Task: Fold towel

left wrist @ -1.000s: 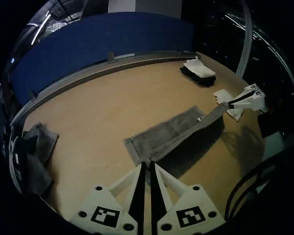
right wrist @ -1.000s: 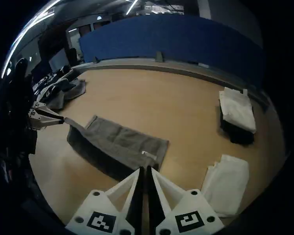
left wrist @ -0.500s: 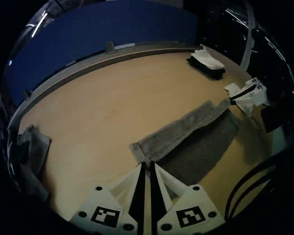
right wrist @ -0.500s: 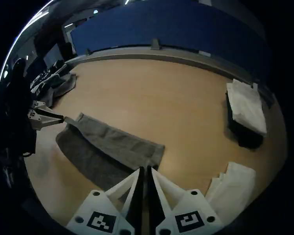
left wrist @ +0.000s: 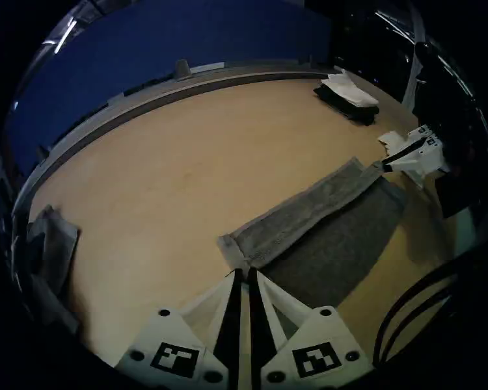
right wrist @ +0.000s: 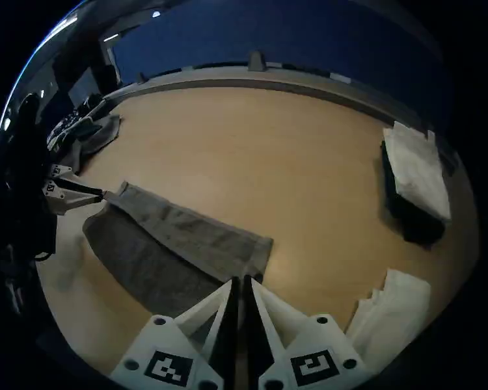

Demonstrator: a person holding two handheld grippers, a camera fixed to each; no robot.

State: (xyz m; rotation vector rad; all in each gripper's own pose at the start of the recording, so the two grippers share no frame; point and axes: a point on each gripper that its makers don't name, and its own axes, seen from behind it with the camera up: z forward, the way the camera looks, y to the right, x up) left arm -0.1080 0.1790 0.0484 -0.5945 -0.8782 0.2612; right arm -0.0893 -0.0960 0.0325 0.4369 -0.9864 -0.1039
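A grey towel [left wrist: 302, 211] lies lengthwise on the wooden table [left wrist: 179, 162]. One long edge of it is raised as a lighter strip, and a darker part spreads below that strip toward me. My left gripper [left wrist: 242, 274] is shut on the towel's near corner. My right gripper [left wrist: 400, 156] pinches the far corner at the right. In the right gripper view the towel [right wrist: 192, 231] runs from my right gripper [right wrist: 241, 281], shut on its corner, out to the left gripper [right wrist: 81, 192] at the left edge, held by a dark-sleeved arm.
White folded towels on a dark stack [left wrist: 348, 97] [right wrist: 416, 172] sit at the table's far side. A white cloth [right wrist: 390, 318] lies near my right gripper. A grey cloth pile [left wrist: 49, 247] [right wrist: 88, 133] sits at the other end. A blue partition [left wrist: 179, 39] runs behind the table.
Both grippers have kept hold of their corners and carried the raised edge across. The lighter strip has narrowed and the darker part below it has widened.
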